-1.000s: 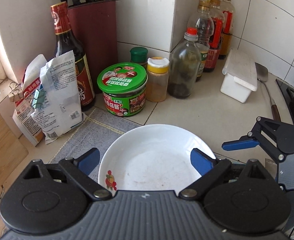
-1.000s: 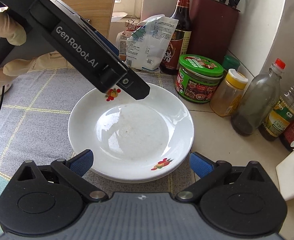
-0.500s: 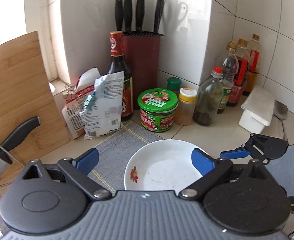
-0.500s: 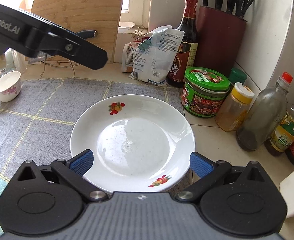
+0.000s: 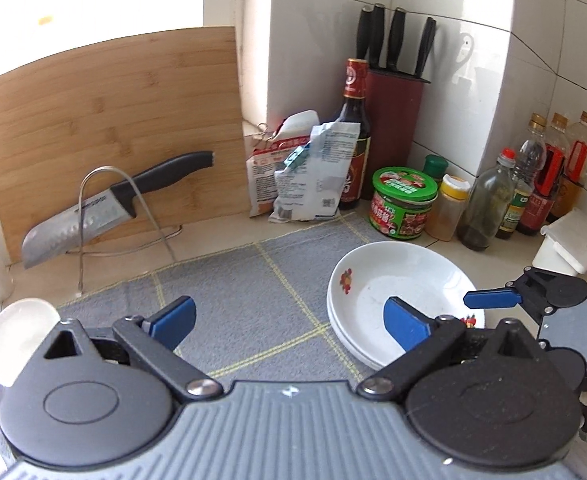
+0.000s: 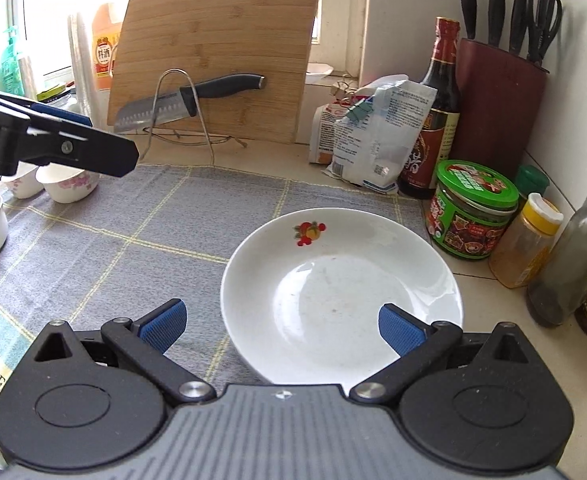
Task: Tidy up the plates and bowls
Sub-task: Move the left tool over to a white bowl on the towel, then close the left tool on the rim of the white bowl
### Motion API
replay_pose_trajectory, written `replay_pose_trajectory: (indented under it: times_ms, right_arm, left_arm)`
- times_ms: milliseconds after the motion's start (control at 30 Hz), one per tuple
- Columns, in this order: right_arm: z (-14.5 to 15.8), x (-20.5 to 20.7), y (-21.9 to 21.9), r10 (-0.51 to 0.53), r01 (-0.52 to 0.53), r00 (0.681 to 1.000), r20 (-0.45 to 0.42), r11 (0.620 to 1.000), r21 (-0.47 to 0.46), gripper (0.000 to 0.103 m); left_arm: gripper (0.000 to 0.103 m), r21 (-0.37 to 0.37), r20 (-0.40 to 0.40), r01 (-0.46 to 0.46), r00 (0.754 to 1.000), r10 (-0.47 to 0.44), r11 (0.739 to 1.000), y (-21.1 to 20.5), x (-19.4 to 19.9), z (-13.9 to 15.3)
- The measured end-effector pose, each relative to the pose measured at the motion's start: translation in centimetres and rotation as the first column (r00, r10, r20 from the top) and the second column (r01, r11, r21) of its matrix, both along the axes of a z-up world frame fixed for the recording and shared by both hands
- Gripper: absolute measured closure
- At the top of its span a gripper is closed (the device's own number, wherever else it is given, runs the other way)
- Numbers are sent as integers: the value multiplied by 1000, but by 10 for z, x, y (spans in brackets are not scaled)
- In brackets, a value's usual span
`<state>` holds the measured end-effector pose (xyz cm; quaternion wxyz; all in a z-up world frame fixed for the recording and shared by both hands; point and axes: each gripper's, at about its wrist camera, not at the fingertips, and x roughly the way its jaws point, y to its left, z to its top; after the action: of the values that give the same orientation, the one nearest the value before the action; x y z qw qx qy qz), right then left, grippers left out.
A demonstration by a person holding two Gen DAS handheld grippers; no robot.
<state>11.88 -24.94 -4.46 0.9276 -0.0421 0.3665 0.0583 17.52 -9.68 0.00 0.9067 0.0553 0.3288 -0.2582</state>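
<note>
The white plates (image 5: 403,280), two stacked with a fruit print on the rim, lie on the grey checked cloth (image 5: 245,280) near the green-lidded jar (image 5: 403,204). The left gripper (image 5: 289,316) has just been opening its jaws; they stand wide with nothing between them, and the plates are at its right finger, mostly outside the gap. The right gripper (image 6: 279,324) is also wide open and empty; the top plate (image 6: 341,292) lies in front, its near rim between the blue pads, not touched. Small bowls (image 6: 69,184) stand at the far left.

Glossy white plate (image 6: 341,280), likely ceramic; matt woven cloth mat (image 6: 133,232); wood board (image 6: 213,52).
</note>
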Motion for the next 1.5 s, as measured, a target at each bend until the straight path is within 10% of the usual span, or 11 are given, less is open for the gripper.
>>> replay_pose_trajectory:
  times_ms: [833, 1500]
  right_arm:
    - [-39, -6, 262, 179, -181, 983, -37, 983, -41, 0]
    - [-54, 28, 369, 423, -424, 906, -35, 903, -72, 0]
  left_arm:
    - [3, 62, -44, -29, 999, 32, 998, 245, -21, -33]
    - [12, 107, -199, -35, 978, 56, 994, 333, 34, -73]
